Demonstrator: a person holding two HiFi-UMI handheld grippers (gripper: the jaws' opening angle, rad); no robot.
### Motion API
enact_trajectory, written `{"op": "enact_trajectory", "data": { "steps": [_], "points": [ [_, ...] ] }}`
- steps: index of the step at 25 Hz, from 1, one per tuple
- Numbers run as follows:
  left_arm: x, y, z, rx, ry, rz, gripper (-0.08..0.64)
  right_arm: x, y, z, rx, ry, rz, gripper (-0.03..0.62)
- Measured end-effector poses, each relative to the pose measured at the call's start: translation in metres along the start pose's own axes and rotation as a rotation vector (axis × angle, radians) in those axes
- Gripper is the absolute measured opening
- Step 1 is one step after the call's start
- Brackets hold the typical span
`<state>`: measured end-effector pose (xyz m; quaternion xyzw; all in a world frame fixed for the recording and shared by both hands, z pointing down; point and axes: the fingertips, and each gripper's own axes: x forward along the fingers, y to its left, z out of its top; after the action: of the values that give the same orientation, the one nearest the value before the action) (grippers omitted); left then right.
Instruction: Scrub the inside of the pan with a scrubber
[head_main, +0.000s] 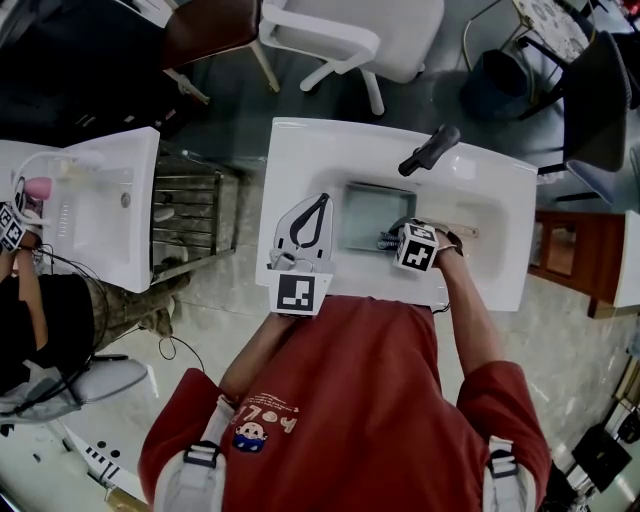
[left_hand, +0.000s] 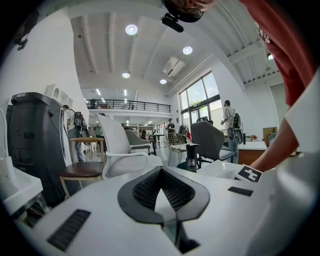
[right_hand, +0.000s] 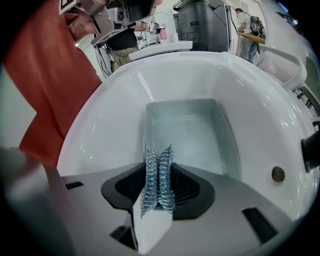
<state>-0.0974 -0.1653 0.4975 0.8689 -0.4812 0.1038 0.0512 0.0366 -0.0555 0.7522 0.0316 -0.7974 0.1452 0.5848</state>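
A rectangular clear glass pan (head_main: 372, 213) (right_hand: 186, 134) lies at the bottom of the white sink (head_main: 300, 150) (right_hand: 112, 117). My right gripper (head_main: 393, 239) (right_hand: 158, 156) is shut on a silvery-blue metal mesh scrubber (head_main: 387, 241) (right_hand: 158, 182), held just above the pan's near right edge; the scrubber is apart from the glass. At the sink's left rim my left gripper (head_main: 321, 201) (left_hand: 161, 173) points away over the room. Its fingertips are together and nothing is between them.
A black faucet (head_main: 430, 150) stands at the sink's back right, with the drain hole (right_hand: 278, 174) beside the pan. A second sink (head_main: 100, 200) and another person (head_main: 30, 310) are at the left. A white chair (head_main: 360, 35) stands beyond.
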Motion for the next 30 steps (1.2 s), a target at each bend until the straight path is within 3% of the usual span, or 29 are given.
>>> {"op": "enact_trajectory", "data": {
  "steps": [13, 23, 30],
  "points": [
    [0.003, 0.002, 0.000, 0.002, 0.001, -0.004, 0.008, 0.000, -0.014, -0.002, 0.057, -0.047, -0.039, 0.163],
    [0.005, 0.003, 0.004, 0.011, -0.007, 0.001, 0.008, -0.004, -0.051, 0.003, -0.027, -0.025, -0.224, 0.163],
    [0.008, 0.002, 0.007, 0.014, -0.009, 0.003, 0.008, -0.008, -0.079, 0.004, -0.028, -0.047, -0.353, 0.163]
  ]
}}
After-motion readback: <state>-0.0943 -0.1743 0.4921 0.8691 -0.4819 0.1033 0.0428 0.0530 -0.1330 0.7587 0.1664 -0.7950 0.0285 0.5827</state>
